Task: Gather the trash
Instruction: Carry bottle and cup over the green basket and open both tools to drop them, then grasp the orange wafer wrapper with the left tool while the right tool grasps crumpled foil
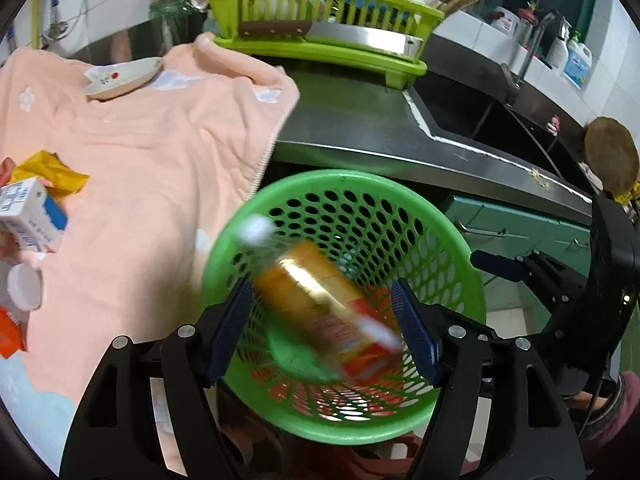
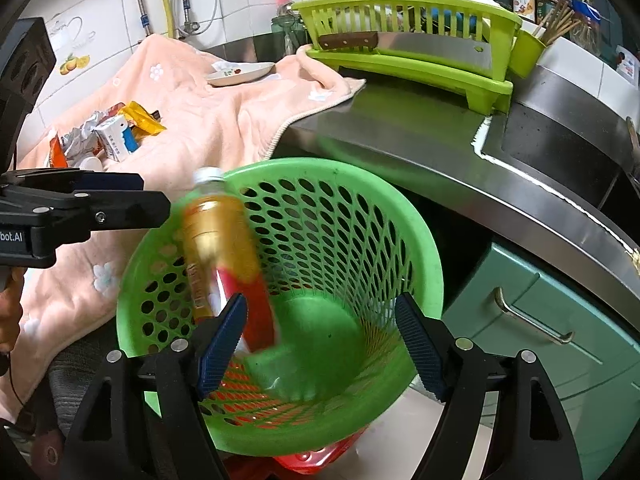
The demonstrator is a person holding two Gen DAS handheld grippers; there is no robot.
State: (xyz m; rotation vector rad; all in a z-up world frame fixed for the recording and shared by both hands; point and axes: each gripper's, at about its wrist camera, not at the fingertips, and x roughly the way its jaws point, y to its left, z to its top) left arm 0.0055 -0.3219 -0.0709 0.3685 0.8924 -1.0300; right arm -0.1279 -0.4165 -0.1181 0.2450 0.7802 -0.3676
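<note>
Bottle [image 1: 316, 304] dropping blurred into basket [image 1: 452, 236], both your jaws released; next, grab the carton [image 2: 116, 140] on the worktop.

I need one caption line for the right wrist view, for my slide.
Blurred orange drink bottle drops into the green perforated plastic basket between open right gripper fingers, beside the steel counter.

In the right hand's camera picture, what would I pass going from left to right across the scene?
Other (left) gripper → pile of wrappers and a small carton on the peach towel → blurred bottle dropping into the green basket → steel counter → teal cabinet handle.
</note>
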